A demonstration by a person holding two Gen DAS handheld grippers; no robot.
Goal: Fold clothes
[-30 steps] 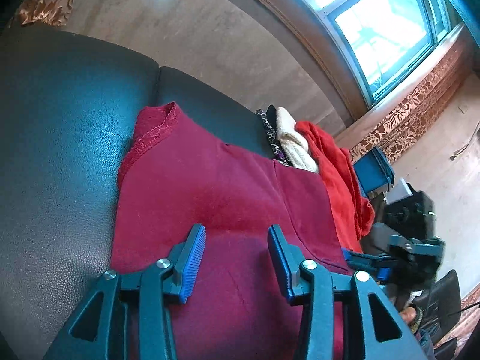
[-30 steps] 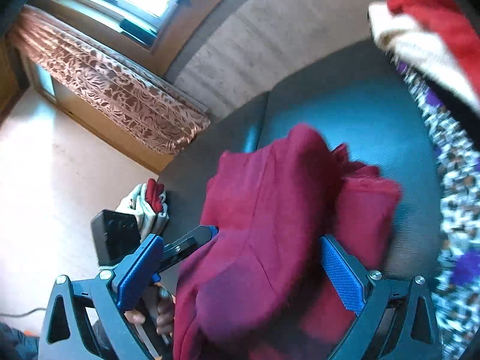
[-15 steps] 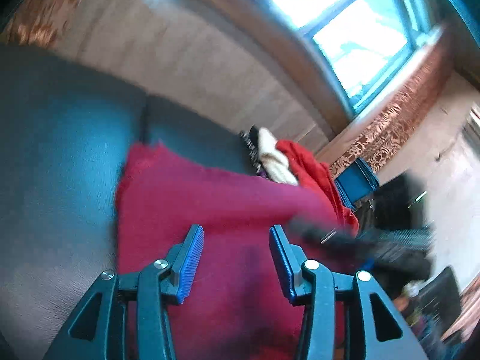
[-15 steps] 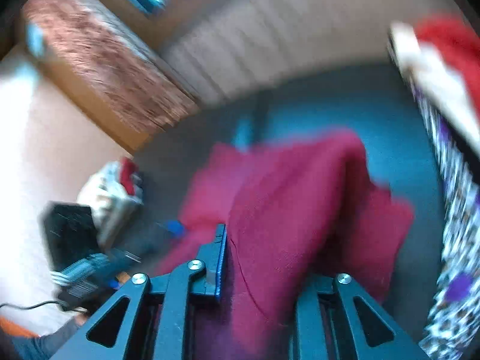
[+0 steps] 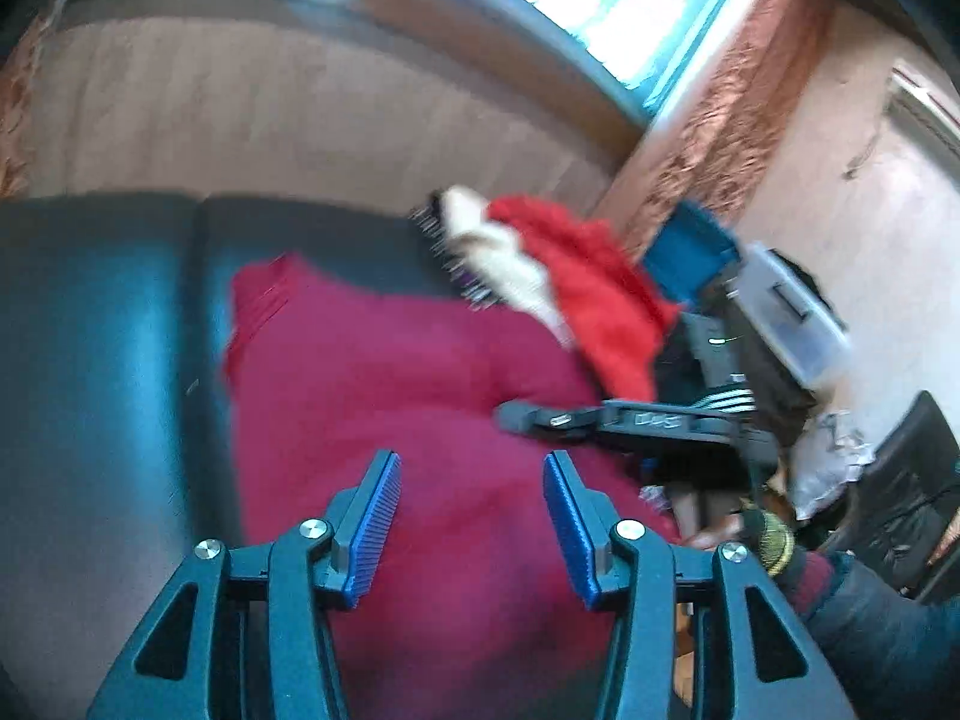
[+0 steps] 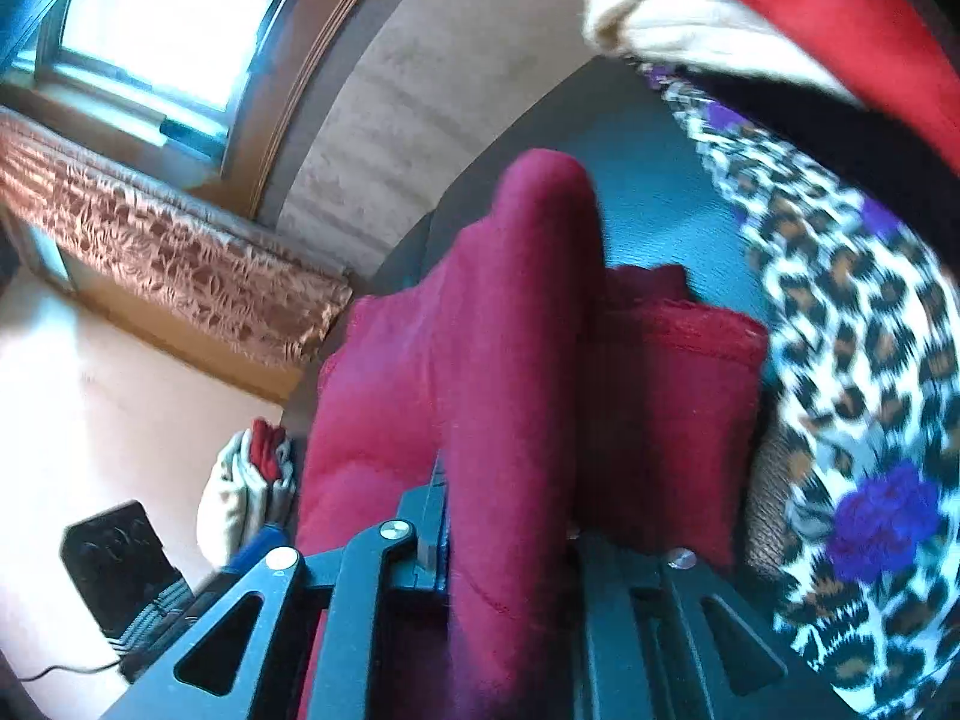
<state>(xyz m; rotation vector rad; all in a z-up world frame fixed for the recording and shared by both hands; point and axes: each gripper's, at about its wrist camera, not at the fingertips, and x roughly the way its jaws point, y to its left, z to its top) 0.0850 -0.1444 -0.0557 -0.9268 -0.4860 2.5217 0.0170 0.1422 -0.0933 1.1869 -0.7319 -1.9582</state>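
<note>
A maroon garment lies spread on the dark sofa seat. My left gripper hovers over its near part, open, with nothing between the blue pads. In the right wrist view my right gripper is shut on a raised fold of the same maroon garment, which stands up between the jaws; the rest of it lies bunched behind. The left wrist view shows the right gripper at the garment's right edge.
A pile of clothes sits at the sofa's right end: a bright red item, a cream knit and a leopard-print fabric. A blue box and a clear bin stand beyond. Folded clothes lie on the floor.
My right gripper has gone from open around the maroon fold to shut on it and lifted it. The left gripper has drawn back and tilted up, still open.
</note>
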